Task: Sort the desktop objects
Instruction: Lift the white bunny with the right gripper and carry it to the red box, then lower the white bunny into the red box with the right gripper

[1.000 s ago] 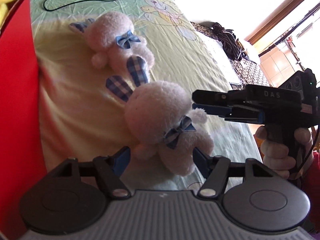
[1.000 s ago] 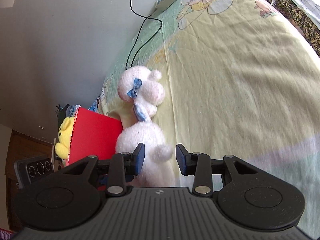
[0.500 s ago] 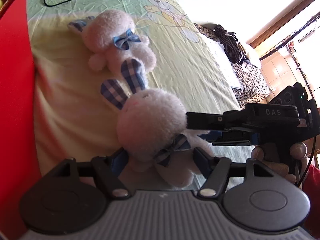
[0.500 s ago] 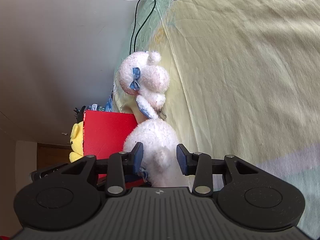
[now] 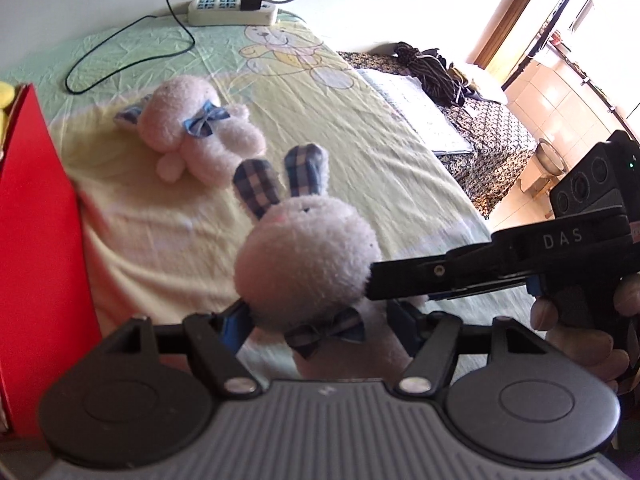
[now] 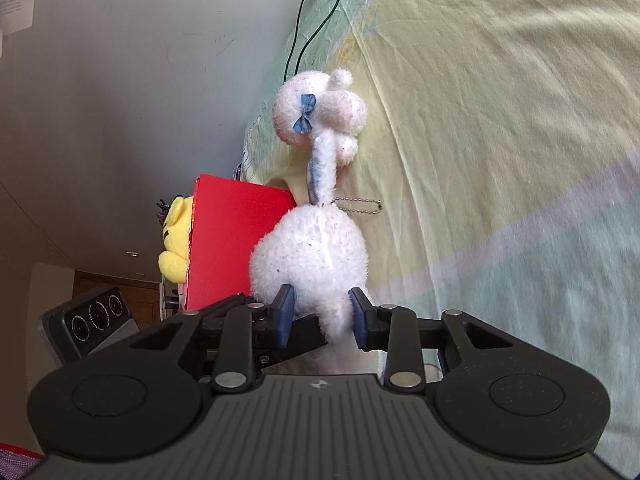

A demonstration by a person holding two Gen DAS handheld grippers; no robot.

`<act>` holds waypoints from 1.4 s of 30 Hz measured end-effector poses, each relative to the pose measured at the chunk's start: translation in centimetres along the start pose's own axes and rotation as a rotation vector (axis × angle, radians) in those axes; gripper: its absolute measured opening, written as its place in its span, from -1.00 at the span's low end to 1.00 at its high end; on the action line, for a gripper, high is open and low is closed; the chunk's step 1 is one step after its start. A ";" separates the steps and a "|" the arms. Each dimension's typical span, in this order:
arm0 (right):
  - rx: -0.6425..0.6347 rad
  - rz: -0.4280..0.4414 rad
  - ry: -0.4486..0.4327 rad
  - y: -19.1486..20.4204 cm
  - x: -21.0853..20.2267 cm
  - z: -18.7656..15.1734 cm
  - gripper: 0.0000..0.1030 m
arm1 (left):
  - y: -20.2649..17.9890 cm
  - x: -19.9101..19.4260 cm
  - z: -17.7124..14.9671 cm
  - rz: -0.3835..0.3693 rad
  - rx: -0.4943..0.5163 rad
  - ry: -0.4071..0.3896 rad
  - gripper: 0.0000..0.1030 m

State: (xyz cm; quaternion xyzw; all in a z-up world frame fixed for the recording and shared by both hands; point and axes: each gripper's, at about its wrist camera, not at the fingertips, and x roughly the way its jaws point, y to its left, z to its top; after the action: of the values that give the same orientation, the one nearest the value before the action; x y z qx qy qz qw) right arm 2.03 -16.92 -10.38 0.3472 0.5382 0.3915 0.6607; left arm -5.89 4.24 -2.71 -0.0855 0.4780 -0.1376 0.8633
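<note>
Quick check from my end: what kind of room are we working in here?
Most likely a bedroom: the toys lie on a bed sheet printed with a cartoon bear, a power strip sits by the wall, and clothes are heaped on bedding nearby.

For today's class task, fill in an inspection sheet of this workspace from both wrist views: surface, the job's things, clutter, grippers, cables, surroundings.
Surface: yellow-green cartoon-print sheet, wrinkled.
Job's things: near plush bunny between both grippers; second plush bunny lying further back; red box at the left edge with a yellow plush toy in it.
Clutter: ball chain on the near bunny.
Grippers: left gripper has the near bunny's body between its fingers, contact unclear; right gripper jaws closing on its tail end.
Cables: power strip with a black cable looping over the sheet.
Surroundings: grey wall; bedding with dark clothes beyond.
</note>
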 end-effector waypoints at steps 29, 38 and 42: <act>-0.302 0.191 -0.313 17.7 3.6 -3.4 -0.34 | 7.8 -19.5 0.8 0.072 0.172 -0.440 0.36; -0.283 0.184 -0.280 21.2 12.4 -4.4 -0.33 | 15.6 -21.0 -0.4 0.152 0.107 -0.421 0.37; -0.252 0.147 -0.266 21.4 16.1 -4.7 -0.32 | 19.0 -20.3 -1.3 0.164 0.054 -0.387 0.37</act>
State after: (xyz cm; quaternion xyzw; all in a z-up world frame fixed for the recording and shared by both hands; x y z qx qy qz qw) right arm -3.86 7.30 0.50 0.3489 0.3659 0.4537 0.7339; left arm -14.27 28.68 7.54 -0.0480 0.3047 -0.0608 0.9493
